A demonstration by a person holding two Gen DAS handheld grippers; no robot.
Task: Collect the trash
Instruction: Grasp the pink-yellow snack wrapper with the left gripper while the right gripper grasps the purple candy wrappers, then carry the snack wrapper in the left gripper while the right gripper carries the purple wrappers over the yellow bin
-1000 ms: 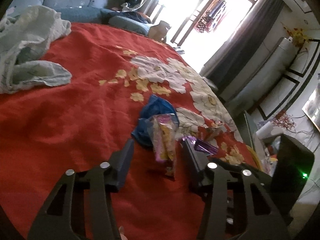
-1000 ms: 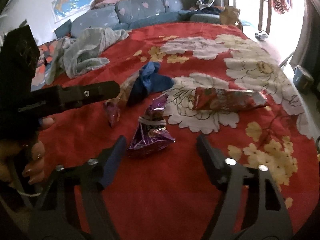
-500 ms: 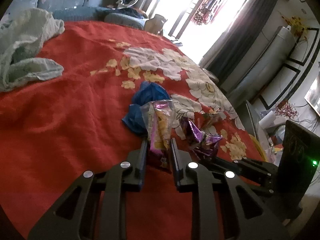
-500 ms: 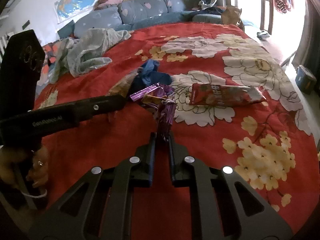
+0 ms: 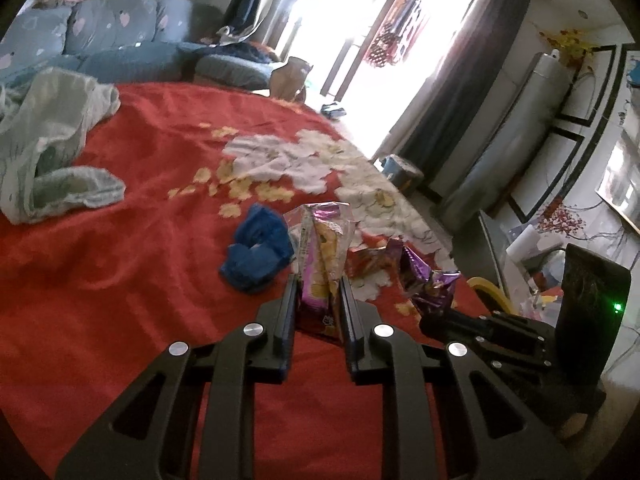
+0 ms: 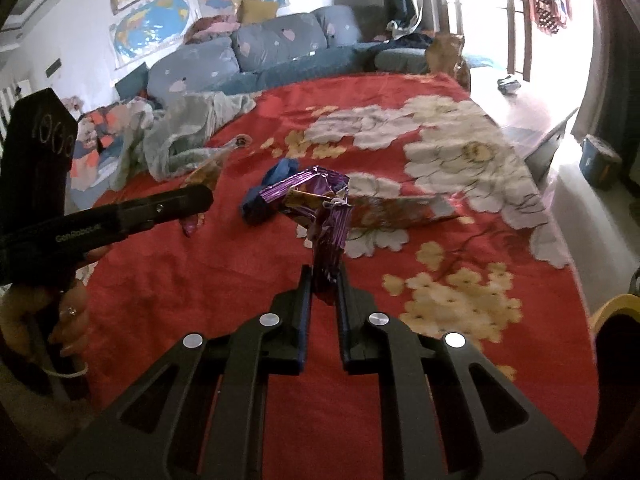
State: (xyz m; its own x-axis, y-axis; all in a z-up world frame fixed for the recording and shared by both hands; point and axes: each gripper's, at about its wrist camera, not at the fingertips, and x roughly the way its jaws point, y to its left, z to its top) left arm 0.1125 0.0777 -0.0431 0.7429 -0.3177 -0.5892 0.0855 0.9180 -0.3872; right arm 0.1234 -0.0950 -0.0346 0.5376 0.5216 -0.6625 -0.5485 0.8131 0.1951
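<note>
Over at the left edge of the bed (image 5: 120, 280), with its red flowered cover, a pale green blanket (image 5: 48, 152) lies bunched up, well clear of the action. Moving along, a crumpled blue cloth (image 5: 256, 252) sits mid-bed, just beside the left gripper (image 5: 318, 300). Its jaws are nearly closed, pinching the lower end of a pink-and-yellow snack wrapper (image 5: 324, 248) that stands up out of them, lifted off the cover. That wrapper looks feather-light, thin and crinkly, probably slippery film. I'd say a flattened end or seam is the place to grip, as here, since the puffy middle would just collapse.

Next along, the right gripper (image 6: 324, 284) has its jaws drawn in tight on the twisted tail of a purple foil wrapper (image 6: 320, 208), whose crumpled top fans out above the cover. Same story: weightless, springy foil, liable to slide out if the pinch slackens.

Further right, a red snack packet (image 6: 396, 210) lies flat on the white flower print toward the bed's right edge, touched by neither tool. It looks the next piece to collect, and a pinch at one sealed end should lift it.
</note>
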